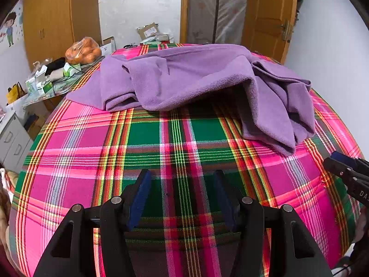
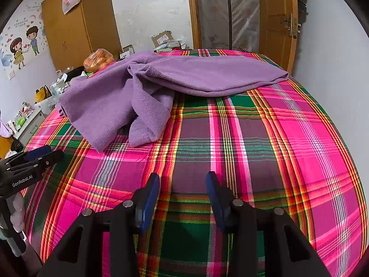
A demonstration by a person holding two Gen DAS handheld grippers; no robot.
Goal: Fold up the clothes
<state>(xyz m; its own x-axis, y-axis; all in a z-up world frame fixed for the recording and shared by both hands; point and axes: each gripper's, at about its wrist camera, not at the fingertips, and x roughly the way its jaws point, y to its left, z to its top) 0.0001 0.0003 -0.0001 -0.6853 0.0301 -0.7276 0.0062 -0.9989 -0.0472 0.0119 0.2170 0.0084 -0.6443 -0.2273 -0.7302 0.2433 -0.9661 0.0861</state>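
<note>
Right now both claws hang over the bed with nothing in them. The left gripper point(image 1: 182, 196) is tipped downward toward the plaid bedspread point(image 1: 92, 143), its two blue pads point(image 1: 140, 196) spread wide, and only the pink and green cloth shows in the gap between them. The right gripper point(image 2: 183, 198) is also parted, a little less widely, and again there is just bedspread between its blue pads point(image 2: 148, 198).

The purple fleece garment point(image 1: 189, 78) lies crumpled on the bedspread ahead of both claws, well apart from the fingertips. Seen from the left claw, it stretches across the far half of the bed, straight ahead and off to the right, with a folded lump hanging down on the right side. Seen from the right claw, the garment point(image 2: 120, 101) sits ahead and to the left, one long flat part running across the far edge of the bed and a bunched sleeve-like part pointing back toward the claw. No pad touches it.

Each claw shows up at the edge of the other's view: the right one at the right edge of the left claw's view, the left one at the left edge of the right claw's view.

Beyond the garment, to the left, a bag of oranges point(image 1: 83, 50) sits on a cluttered side table point(image 1: 57, 85), with a wooden wardrobe point(image 1: 48, 23) behind it. A wooden door point(image 1: 269, 18) stands open at the far right.
</note>
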